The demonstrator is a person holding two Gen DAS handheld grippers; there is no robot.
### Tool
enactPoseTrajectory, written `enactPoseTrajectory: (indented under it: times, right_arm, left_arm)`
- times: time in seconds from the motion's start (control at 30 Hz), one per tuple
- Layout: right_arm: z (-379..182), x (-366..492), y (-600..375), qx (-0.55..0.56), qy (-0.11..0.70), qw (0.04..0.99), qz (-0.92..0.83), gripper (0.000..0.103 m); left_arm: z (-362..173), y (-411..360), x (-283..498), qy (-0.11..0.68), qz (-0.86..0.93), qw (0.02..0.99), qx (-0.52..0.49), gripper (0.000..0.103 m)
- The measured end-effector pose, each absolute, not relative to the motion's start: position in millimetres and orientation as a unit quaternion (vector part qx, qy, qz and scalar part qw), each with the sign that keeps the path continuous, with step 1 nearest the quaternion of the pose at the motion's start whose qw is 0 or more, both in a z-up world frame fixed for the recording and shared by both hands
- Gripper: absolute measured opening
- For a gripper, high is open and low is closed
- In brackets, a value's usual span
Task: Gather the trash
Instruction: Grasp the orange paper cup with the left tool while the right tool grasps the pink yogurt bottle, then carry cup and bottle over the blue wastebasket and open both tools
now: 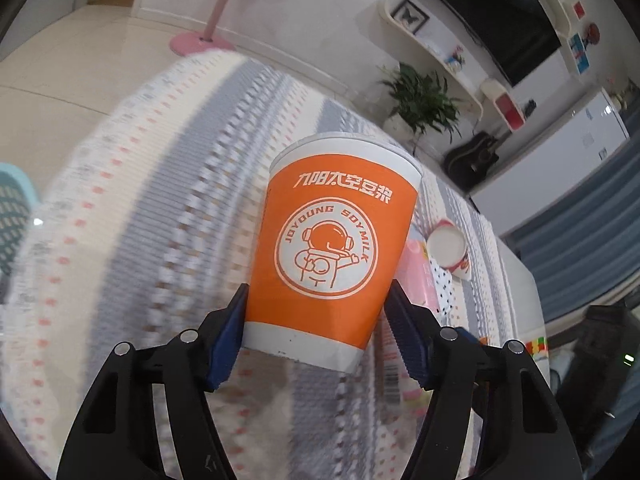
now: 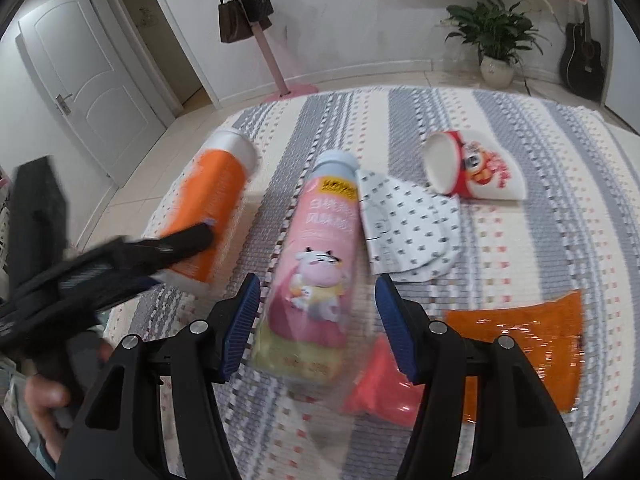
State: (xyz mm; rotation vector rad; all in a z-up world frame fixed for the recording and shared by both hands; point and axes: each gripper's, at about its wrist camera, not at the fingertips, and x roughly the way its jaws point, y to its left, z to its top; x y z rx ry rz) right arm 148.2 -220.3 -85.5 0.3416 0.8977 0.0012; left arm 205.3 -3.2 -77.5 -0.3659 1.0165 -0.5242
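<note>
- The paper cup (image 1: 332, 248) in your left-hand view is bright orange with a white rim and white base band, plus a white circle logo of a little astronaut drawn in orange lines.
- Your plastic bottle (image 2: 316, 264) is pale pink with a light blue cap, a yellow tag near the neck and a cartoon cow in pink, white and black.
- The woven tablecloth (image 2: 520, 264) runs in cream and grey stripes, dotted with small red-orange squares.
- That tipped paper cup (image 2: 472, 168) is red and white with a cartoon print.
- The crumpled wrapper (image 2: 408, 232) is white with small dark dots.
- The flat plastic packet (image 2: 532, 344) is orange.
- Your gripper pads (image 2: 240, 328) are dark blue on black arms.
</note>
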Motion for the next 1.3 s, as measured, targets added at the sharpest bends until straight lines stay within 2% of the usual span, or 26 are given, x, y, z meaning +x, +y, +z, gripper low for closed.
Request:
enactPoseTrajectory:
  times: [0.27,0.37,0.47,0.8,0.97,1.13,1.3]
  right_arm:
    - [-107.5,176.4,-206.7,0.175,0.48,0.859,-0.024,0.056]
    - [-109.1,180.1,-205.6,0.171,0.482,0.859,-0.035,0.05]
    - [-107.2,181.9,-201.3,0.177,0.48,0.859,-0.03,0.049]
    - [-58.4,179.3,-140.3,0.189,0.428,0.883,0.033,0.047]
    - [-27.0,181.7,-89.3,0.16,0.404,0.898,0.075,0.047]
    - [-6.4,187.6,-39.7,0.145,0.395,0.9,0.111,0.047]
    - [0.4,199.2,19.0,0.118,0.397,0.899,0.14,0.047]
  left_arm:
    - [-63.4,47.4,196.3,0.465,-0.221,0.836,-0.188,0.064]
    - [-58.5,59.4,195.6,0.462,-0.214,0.839,-0.192,0.064]
    - [-49.6,69.1,195.4,0.455,-0.208,0.844,-0.195,0.064]
    - [7.8,119.3,171.9,0.382,-0.149,0.896,-0.17,0.064]
    - [35.5,162.2,158.7,0.344,-0.112,0.915,-0.177,0.064]
    - [47.1,216.9,154.4,0.322,-0.077,0.919,-0.214,0.064]
    - [35.5,265.5,156.4,0.325,-0.033,0.914,-0.239,0.064]
